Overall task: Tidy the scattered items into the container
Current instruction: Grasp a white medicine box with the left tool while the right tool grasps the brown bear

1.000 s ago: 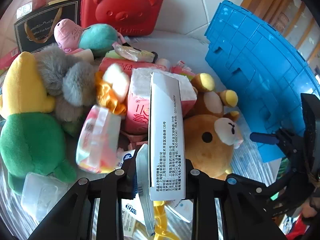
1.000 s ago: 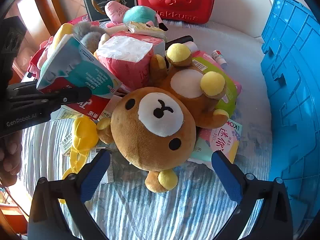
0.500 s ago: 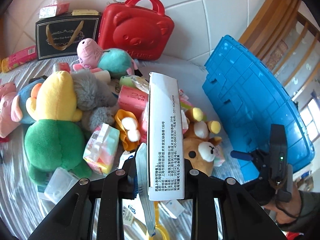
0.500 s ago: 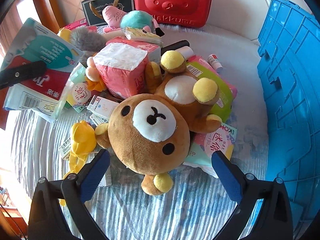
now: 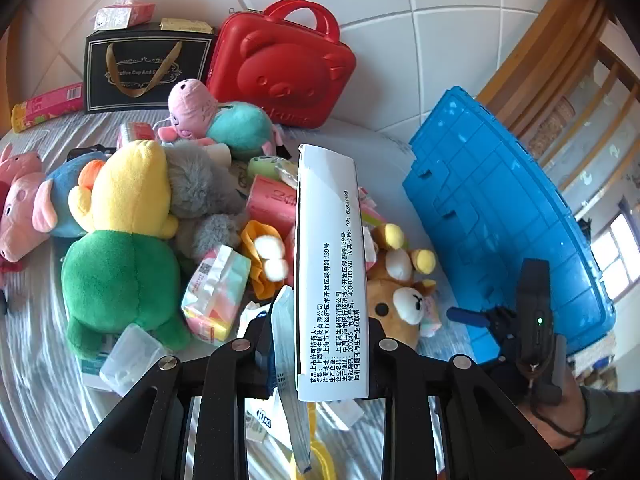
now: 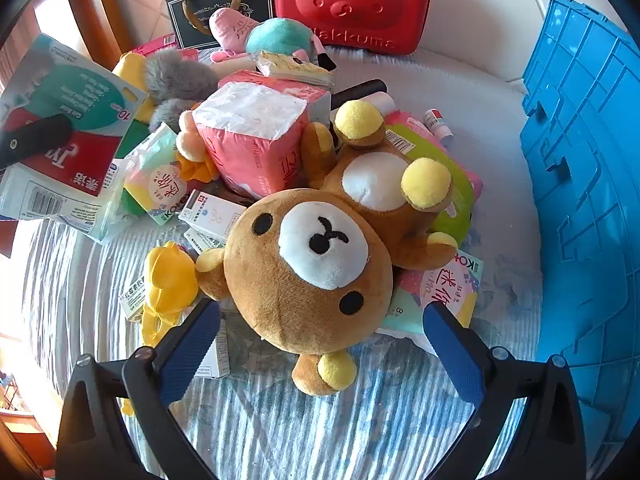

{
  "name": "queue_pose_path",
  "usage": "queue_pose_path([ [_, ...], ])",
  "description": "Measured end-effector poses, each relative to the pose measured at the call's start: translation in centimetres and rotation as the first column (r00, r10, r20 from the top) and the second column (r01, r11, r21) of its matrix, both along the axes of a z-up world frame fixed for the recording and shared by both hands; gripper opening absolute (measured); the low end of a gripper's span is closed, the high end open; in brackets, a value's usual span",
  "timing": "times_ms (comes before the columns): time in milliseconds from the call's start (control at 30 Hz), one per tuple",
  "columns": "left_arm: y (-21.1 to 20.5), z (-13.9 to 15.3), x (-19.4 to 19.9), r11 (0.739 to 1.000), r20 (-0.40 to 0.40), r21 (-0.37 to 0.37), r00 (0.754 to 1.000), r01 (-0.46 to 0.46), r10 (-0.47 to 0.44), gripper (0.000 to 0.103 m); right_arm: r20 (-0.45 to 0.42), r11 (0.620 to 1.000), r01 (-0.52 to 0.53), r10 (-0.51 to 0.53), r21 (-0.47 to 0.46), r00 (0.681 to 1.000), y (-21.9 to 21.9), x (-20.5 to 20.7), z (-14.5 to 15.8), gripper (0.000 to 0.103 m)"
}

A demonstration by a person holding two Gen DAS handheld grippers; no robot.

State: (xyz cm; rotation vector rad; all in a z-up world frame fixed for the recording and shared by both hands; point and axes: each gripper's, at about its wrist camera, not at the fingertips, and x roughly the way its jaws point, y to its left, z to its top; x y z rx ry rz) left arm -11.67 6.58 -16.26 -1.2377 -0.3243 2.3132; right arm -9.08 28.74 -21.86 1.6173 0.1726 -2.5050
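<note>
The left gripper (image 5: 320,344) is squeezed shut on a flat white box (image 5: 330,272), with a thin packet (image 5: 289,364) pinched beside it. The box is cardboard, long and thin, held up above the toy pile. Its side has rows of small black Chinese print and the numbers 021-62824529 and 400-8883060. From the right wrist view its face shows teal and red, with "10".

Under the box lies a soft brown bear (image 6: 316,264) with yellow paws, on its back on the striped cloth. The right gripper (image 6: 320,344) hangs over the bear with its blue pads wide apart, holding nothing.

Right of the bear stands the shiny blue plastic crate (image 6: 588,184). Behind the bear are a squashy pink tissue pack (image 6: 256,136) and a hard red bear-face case (image 6: 352,0) reading "akkuma".
</note>
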Motion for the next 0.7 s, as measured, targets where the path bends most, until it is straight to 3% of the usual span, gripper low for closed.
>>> queue_pose_path([
  [667, -1.9, 1.2, 0.3, 1.0, -0.003, 0.022, 1.0, -0.013, 0.013, 0.025, 0.072, 1.0, -0.032, 0.032, -0.002, 0.997, -1.5, -2.9, -4.8, 0.103],
  [700, -2.0, 1.3, 0.3, 1.0, -0.003, 0.023, 1.0, -0.016, 0.016, 0.025, 0.071, 1.0, -0.031, 0.031, -0.008, 0.997, -1.4, -2.8, -4.7, 0.098],
])
